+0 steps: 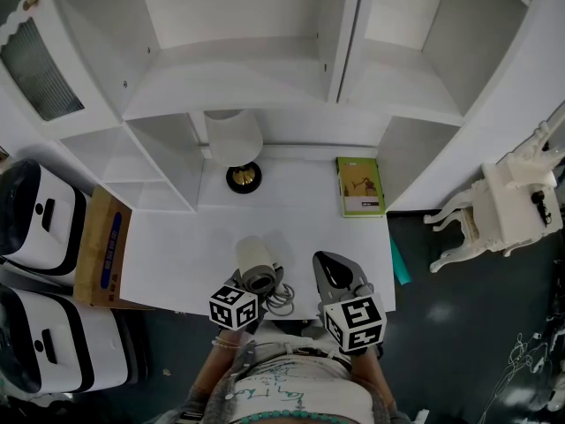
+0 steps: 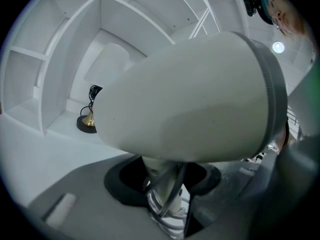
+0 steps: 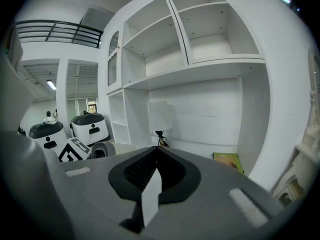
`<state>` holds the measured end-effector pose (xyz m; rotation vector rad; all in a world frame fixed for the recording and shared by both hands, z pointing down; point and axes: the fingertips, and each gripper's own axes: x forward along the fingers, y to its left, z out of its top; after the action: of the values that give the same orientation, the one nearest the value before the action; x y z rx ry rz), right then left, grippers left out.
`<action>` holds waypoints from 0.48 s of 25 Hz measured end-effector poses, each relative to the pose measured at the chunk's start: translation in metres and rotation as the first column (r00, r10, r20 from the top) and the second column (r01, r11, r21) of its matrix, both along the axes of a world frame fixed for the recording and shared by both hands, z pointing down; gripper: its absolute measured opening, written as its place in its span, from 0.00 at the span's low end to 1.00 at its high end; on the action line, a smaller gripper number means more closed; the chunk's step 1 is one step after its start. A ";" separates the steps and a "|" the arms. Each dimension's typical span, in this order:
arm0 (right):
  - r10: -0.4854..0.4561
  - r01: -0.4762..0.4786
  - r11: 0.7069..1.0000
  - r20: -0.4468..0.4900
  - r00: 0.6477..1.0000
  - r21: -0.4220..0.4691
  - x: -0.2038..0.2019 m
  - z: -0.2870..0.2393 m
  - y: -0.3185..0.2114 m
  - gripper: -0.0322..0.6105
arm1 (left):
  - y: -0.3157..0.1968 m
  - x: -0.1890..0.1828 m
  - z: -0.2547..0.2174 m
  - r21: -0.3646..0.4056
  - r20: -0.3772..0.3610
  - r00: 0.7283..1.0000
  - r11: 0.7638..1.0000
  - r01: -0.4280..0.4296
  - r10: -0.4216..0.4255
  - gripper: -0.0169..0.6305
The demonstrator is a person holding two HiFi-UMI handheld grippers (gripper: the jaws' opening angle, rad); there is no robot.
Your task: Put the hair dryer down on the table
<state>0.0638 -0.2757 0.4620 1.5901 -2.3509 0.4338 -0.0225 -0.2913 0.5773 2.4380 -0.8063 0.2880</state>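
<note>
The hair dryer (image 1: 254, 261) looks to be held up over the near edge of the white table (image 1: 291, 215). Its nose points toward the shelves. The left gripper (image 1: 261, 288) is squeezed tight on the handle, where the cord (image 1: 282, 299) is wound. The right gripper (image 1: 328, 263) is just beside it, pressed closed with nothing inside.

The best way is to go down slowly onto the bare middle of the table, away from the lamp (image 1: 234, 140) and the green book (image 1: 360, 186). The dryer should lie on its side, back from the edge, before the left gripper lets go.

The hair dryer (image 2: 190, 99) fills the view with its pale barrel, and the left gripper (image 2: 164, 184) has its jaws closed on the handle, cord (image 2: 169, 214) coiled round it. Behind at left, a lamp (image 2: 89, 120) stands on the white table (image 2: 40, 154) below shelves (image 2: 40, 69).
</note>
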 end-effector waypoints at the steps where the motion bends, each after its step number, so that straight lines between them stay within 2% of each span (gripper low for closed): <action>1: 0.002 -0.002 1.000 -0.001 1.000 0.000 0.000 0.000 0.000 0.09 | 0.000 0.000 0.002 -0.002 0.003 1.000 1.000 -0.001 0.001 0.29; 12: 0.016 -0.016 1.000 -0.001 1.000 -0.006 -0.002 0.002 -0.003 0.09 | -0.005 -0.004 0.015 -0.027 0.012 1.000 1.000 -0.006 0.006 0.29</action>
<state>0.0620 -0.2789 0.4636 1.6068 -2.3356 0.4422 -0.0266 -0.2959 0.5925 2.4161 -0.7951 0.3142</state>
